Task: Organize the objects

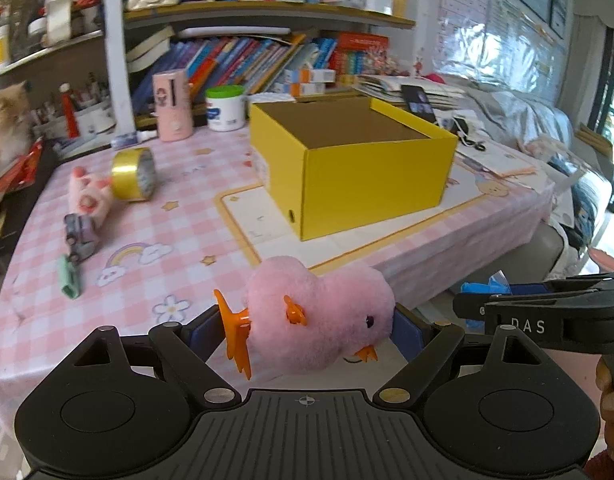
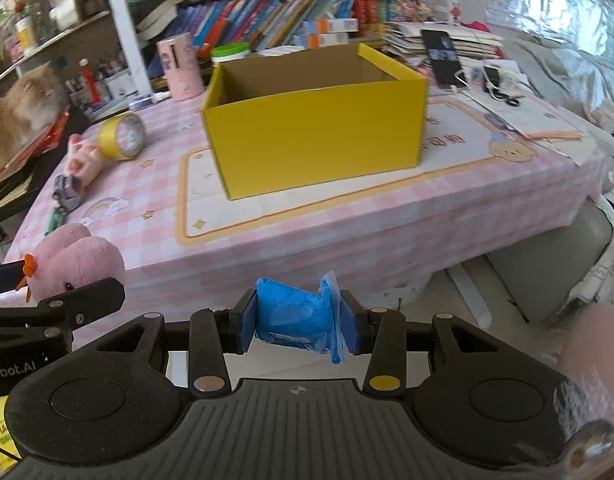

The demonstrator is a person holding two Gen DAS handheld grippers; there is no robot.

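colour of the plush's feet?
Orange, on the pink plush held by the left gripper. Clearest in the left wrist view.

Bright daylight from the right, washed-out glare there, fisheye-curved edges, soft blur throughout.

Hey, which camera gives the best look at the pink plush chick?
The left wrist view. The pink plush chick sits front and centre between the left gripper fingers, showing eye, beak and orange feet. The right wrist view catches only part of it at the left edge.
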